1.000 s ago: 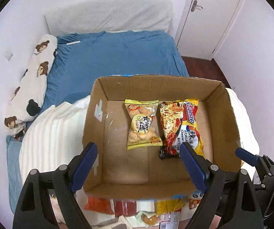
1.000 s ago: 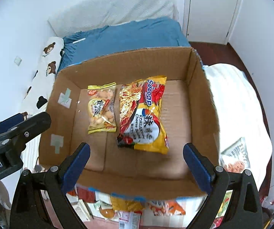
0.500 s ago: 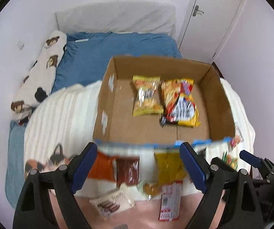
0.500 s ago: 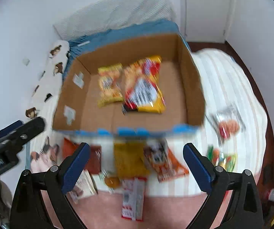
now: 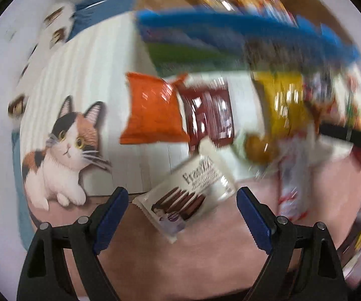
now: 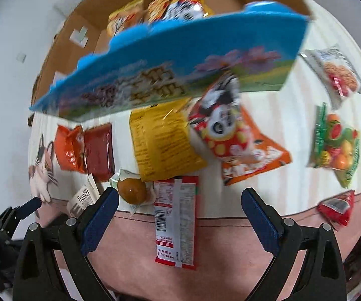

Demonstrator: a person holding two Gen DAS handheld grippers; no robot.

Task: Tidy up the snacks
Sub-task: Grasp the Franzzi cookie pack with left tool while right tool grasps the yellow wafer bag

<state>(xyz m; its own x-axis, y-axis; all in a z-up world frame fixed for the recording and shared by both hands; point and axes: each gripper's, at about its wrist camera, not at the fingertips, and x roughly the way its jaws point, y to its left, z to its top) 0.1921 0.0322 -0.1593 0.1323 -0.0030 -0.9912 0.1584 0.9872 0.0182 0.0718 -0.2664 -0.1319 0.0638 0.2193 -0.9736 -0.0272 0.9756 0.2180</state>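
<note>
A cardboard box point(image 6: 170, 57) with a blue printed front holds two snack packs point(image 6: 178, 2). Loose snacks lie in front of it on the blanket. My left gripper point(image 5: 180, 215) is open and empty, low over a white wafer pack point(image 5: 188, 195), with an orange bag point(image 5: 153, 110) and a dark red pack point(image 5: 210, 110) beyond. My right gripper point(image 6: 179, 215) is open and empty above a long red-and-white packet point(image 6: 176, 220); a yellow bag point(image 6: 163, 138), a panda bag point(image 6: 230, 135) and a round brown bun point(image 6: 131, 190) lie just ahead.
A fruit candy bag point(image 6: 336, 143), a clear snack pack point(image 6: 333, 72) and a small red pack point(image 6: 336, 208) lie to the right. The blanket has a cat print point(image 5: 62, 150) at the left. The left wrist view is motion-blurred at its right.
Both grippers have drawn back from over the box and dropped low toward the loose snacks in front of it. Both stay open and empty.
</note>
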